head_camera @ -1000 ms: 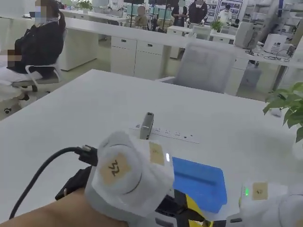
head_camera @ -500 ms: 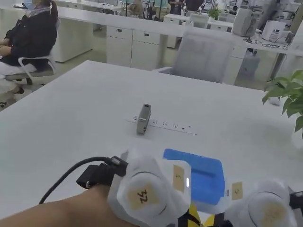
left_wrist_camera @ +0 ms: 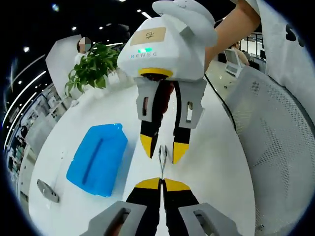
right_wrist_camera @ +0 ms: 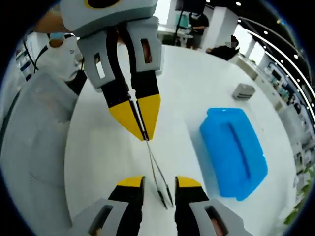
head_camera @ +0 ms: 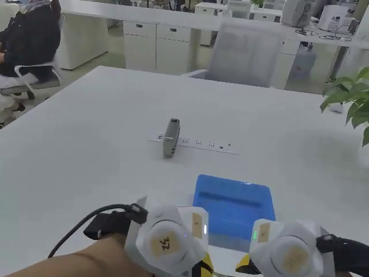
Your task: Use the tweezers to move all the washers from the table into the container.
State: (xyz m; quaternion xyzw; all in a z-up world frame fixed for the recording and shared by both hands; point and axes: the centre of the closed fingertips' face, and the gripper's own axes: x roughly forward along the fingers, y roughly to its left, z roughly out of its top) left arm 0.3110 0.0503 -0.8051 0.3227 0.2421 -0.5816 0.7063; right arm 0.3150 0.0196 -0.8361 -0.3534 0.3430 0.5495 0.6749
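Thin metal tweezers point(right_wrist_camera: 155, 169) lie along the line between my two grippers, just above the white table. My left gripper point(left_wrist_camera: 162, 183) is shut on one end of them, and its yellow tips point(right_wrist_camera: 140, 120) pinch them in the right gripper view. My right gripper point(right_wrist_camera: 160, 183) faces it, open, with its jaws standing on either side of the tweezers' point(left_wrist_camera: 163, 156) other end without pressing them. The blue container point(head_camera: 233, 202) sits on the table just beyond both grippers, its lid closed with a long ridge on top point(right_wrist_camera: 236, 152).
A small grey block point(head_camera: 170, 137) stands by a flush socket strip point(head_camera: 202, 144) in the middle of the white table point(head_camera: 86, 144). A mesh chair point(head_camera: 245, 57) is at the far edge, a plant point(head_camera: 351, 98) at the right, and a seated person at the far left.
The head camera has tilted down. Both grippers have drawn back toward me and closer to each other, now on the near side of the blue container.
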